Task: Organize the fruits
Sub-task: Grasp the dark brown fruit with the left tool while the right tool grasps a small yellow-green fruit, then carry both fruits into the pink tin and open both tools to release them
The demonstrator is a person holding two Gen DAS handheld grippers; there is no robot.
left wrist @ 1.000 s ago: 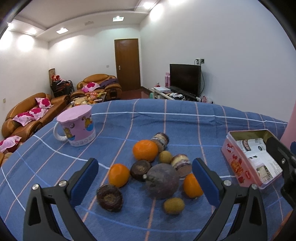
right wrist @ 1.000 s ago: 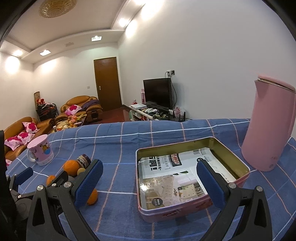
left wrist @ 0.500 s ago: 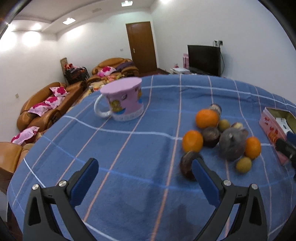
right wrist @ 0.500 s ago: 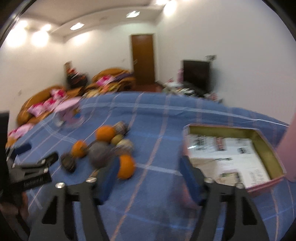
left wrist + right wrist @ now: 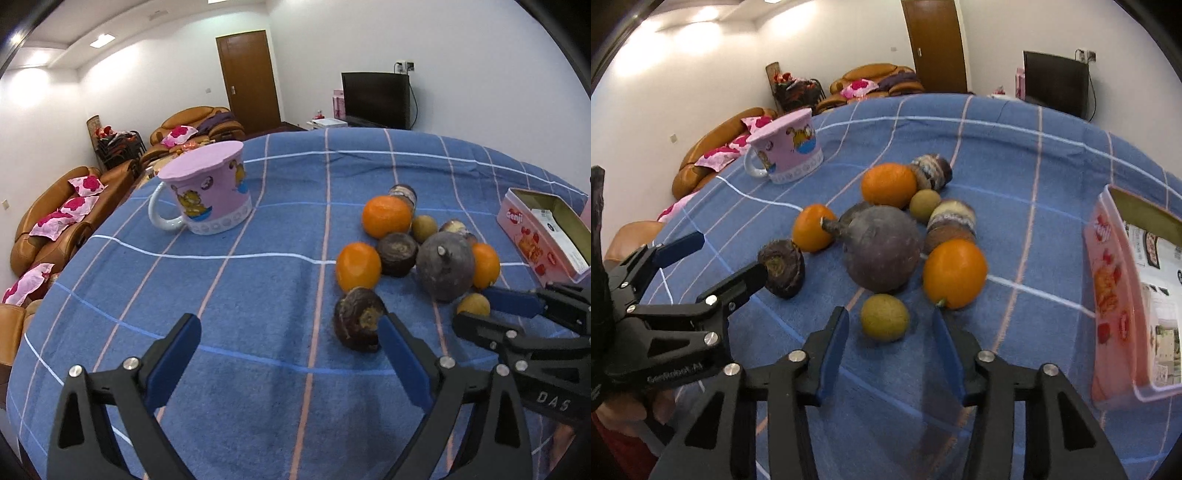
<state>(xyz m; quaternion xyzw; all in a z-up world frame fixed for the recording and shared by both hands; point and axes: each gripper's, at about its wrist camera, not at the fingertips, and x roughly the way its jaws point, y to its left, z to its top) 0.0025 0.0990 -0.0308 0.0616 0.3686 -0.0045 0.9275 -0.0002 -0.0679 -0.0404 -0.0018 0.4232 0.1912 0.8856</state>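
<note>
Left wrist view near, facing down-forward over the blue tablecloth, right wrist view closer, both sharing the fruit pile

Bare cloth left of fruit cluster; tin blocks right.

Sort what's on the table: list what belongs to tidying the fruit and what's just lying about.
For the job:
- three oranges
- big dark round fruit
- small dark fruits
- small greenish fruits
- open pink tin
- left gripper, right gripper

Lying about:
- pink mug
- blue tablecloth
</note>
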